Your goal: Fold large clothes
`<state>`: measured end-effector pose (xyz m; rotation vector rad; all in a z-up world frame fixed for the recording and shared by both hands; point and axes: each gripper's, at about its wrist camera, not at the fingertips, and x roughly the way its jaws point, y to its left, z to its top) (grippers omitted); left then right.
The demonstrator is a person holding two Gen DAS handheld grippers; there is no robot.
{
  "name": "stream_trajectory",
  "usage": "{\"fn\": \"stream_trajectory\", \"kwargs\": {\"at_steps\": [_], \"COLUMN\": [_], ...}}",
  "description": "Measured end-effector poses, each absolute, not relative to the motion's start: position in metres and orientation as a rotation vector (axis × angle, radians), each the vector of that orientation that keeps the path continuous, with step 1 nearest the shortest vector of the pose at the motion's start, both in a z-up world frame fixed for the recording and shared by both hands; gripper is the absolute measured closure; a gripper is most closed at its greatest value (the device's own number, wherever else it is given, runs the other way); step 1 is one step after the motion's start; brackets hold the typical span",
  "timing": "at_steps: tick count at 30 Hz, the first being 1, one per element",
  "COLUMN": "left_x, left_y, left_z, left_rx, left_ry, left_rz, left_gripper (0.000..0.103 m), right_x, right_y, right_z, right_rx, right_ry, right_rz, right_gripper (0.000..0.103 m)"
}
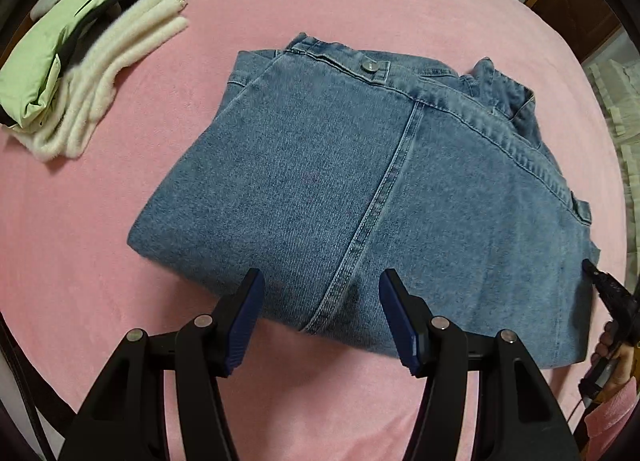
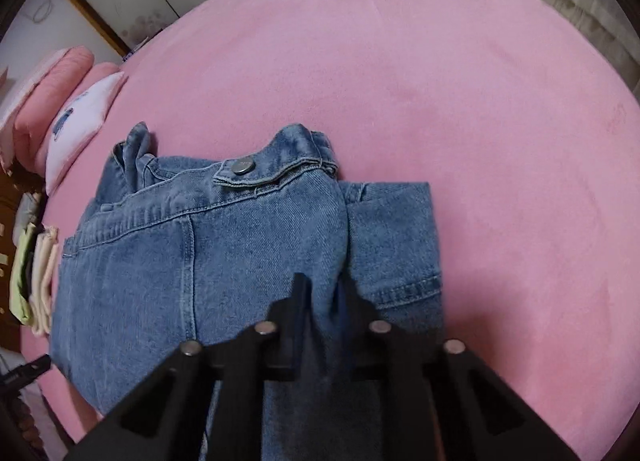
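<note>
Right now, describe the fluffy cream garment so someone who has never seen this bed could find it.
Start at the pink bed and the folded denim jacket in its middle. A small pile of folded clothes lies apart from it, and the fluffy cream garment sits at the bottom, under the smooth light green jacket; it alone is thick and fuzzy.

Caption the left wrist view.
Open left gripper above folded blue denim jacket on pink bedspread.
</note>
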<state>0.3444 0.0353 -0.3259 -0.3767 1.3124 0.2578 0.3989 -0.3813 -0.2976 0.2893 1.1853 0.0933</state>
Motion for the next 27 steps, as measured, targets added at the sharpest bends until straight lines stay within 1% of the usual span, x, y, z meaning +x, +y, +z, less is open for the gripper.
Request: {"fn": "stream_trajectory", "kwargs": {"at_steps": [5,11,12,14,17,19,20,21,22,23,24,27], "left_x": [0.347,0.343,0.341,0.338,0.335,0.334,0.336,0.337,0.34,0.342,0.343,0.344], "left_y": [0.023,0.011,0.01,0.009,0.002,-0.004,-0.007,-0.011,-0.017,-0.023,-0.029,-0.045], "left_z": [-0.33,-0.329,-0.33,-0.33,-0.326,-0.326,-0.328,-0.33,-0.333,-0.336,-0.339,-0.35], "left_rx": [-0.372,-0.317,-0.315,-0.321,-0.328,-0.328,-0.329,-0.326,-0.31,-0.288,-0.261,-0.208], "left_ry": [1.292,1.294,1.298,1.301,1.286,1.28,1.288,1.307,1.335,1.354,1.368,1.417], "left_rz": [0.228,0.195,0.191,0.18,0.12,0.056,0.017,-0.029,-0.068,-0.095,-0.129,-0.218], "left_gripper": [0.045,0.045,0.045,0.045,0.045,0.046,0.055,0.07,0.075,0.077,0.077,0.077], "right_x": [0.372,0.345,0.343,0.341,0.329,0.32,0.318,0.314,0.309,0.306,0.298,0.276], "right_y": [-0.394,-0.422,-0.423,-0.418,-0.403,-0.38,-0.367,-0.353,-0.329,-0.317,-0.288,-0.227], "right_z": [-0.277,-0.288,-0.284,-0.269,-0.228,-0.21,-0.209,-0.211,-0.22,-0.226,-0.241,-0.271], "right_rx": [0.295,0.377,0.381,0.346,0.313,0.324,0.343,0.369,0.409,0.425,0.445,0.383], "right_ry": [1.08,1.092,1.066,1.015,0.861,0.83,0.847,0.875,0.937,0.972,1.049,1.166], "right_rz": [0.078,-0.034,-0.045,-0.088,-0.12,-0.044,0.013,0.082,0.188,0.241,0.344,0.465], "right_gripper": [0.102,0.101,0.101,0.101,0.1,0.1,0.1,0.1,0.1,0.1,0.1,0.1]}}
